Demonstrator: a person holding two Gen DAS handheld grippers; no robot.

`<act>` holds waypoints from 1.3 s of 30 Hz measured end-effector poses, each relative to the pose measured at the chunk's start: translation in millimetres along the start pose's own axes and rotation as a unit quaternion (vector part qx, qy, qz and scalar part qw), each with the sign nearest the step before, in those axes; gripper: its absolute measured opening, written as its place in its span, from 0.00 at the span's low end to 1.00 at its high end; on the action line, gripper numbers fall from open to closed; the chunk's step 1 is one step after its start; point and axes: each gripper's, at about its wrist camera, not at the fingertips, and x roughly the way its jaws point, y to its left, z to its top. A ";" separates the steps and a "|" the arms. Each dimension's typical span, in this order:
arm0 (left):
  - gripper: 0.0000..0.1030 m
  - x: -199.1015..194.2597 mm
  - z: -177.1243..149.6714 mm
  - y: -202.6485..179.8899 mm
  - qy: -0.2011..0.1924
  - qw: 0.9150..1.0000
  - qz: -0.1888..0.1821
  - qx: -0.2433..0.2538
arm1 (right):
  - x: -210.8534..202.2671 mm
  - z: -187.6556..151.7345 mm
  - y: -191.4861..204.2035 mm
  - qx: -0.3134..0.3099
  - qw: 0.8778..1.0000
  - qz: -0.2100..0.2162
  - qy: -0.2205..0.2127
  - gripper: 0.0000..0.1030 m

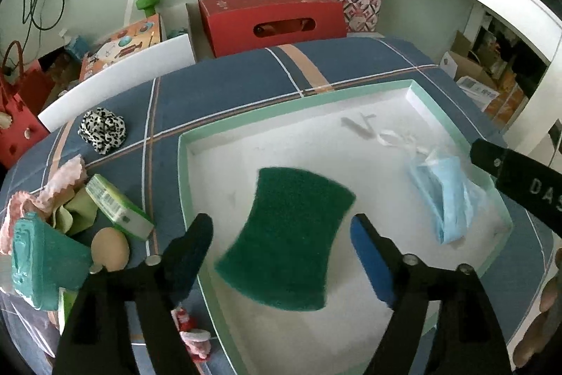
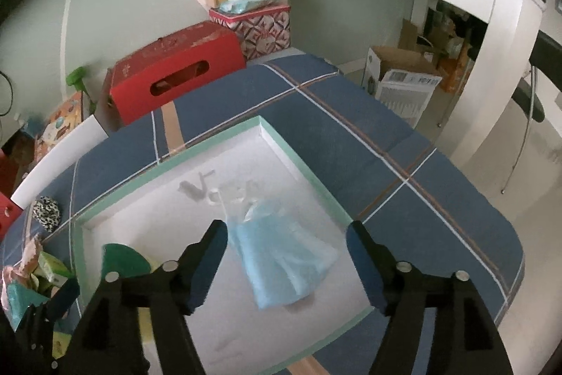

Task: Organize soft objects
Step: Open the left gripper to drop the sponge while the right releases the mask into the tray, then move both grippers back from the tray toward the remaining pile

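1. Left of the left wrist view, on the blue plaid bed (image 1: 224,83), lie the things not yet sorted: a leopard-print scrunchie (image 1: 102,129) in the mid left, and a pink frilly cloth (image 1: 66,180), a green-and-white packet (image 1: 117,208), a beige egg-shaped thing (image 1: 109,251) and a teal block (image 1: 42,264) in a heap at the lower left.
2. The green sponge (image 1: 289,239) lies flat in the white tray (image 1: 224,132), at the centre of that view, between the fingers of the left gripper (image 1: 281,255) but not touched by them; the fingers stand wide open and hold nothing.
3. The step in hand looks like the release. To do it well, I judge, lift the left gripper straight up so that neither finger drags the sponge out of place.
4. The left gripper points steeply down at the tray, from its near left edge.
5. The blue face mask (image 2: 281,255) lies in the tray's right half, at the centre of the right wrist view, its white ear loops trailing toward the upper part of the tray.
6. The right gripper (image 2: 286,255) hangs over the mask with its fingers open and clear of it, tilted steeply down too.
7. Next, probably, the scrunchie: soft and springy, so close on its bulk.
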 end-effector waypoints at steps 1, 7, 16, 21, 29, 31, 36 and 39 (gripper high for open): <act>0.84 -1.8 0.2 0.4 -0.001 1.000 0.000 0.000 | -2.4 0.3 -0.4 0.000 1.000 -0.001 -0.001 0.79; 0.84 -16.0 3.0 11.4 -0.006 1.000 -0.003 -0.020 | -11.3 1.8 -2.9 -0.003 1.000 0.006 -0.006 0.92; 0.85 -50.8 1.4 66.0 -0.009 0.992 0.090 -0.090 | -17.6 -0.8 -1.7 -0.008 1.000 0.024 0.002 1.00; 0.84 -77.1 -7.8 116.7 -0.022 0.979 0.127 -0.156 | -20.9 -4.3 6.1 -0.020 0.999 0.032 0.007 1.00; 0.84 -119.9 -41.2 190.3 -0.034 0.952 0.178 -0.245 | -35.3 -13.1 37.7 -0.054 0.996 0.073 0.003 1.00; 0.84 -127.3 -49.4 203.6 -0.036 0.948 0.181 -0.260 | -42.4 -17.2 49.9 -0.069 0.994 0.082 -0.003 1.00; 0.84 -146.4 -71.6 231.4 -0.043 0.936 0.188 -0.293 | -52.6 -31.5 82.2 -0.097 0.986 0.138 0.002 1.00; 0.84 -154.9 -84.6 248.1 -0.046 0.928 0.192 -0.317 | -56.0 -42.7 103.8 -0.121 0.980 0.159 0.008 1.00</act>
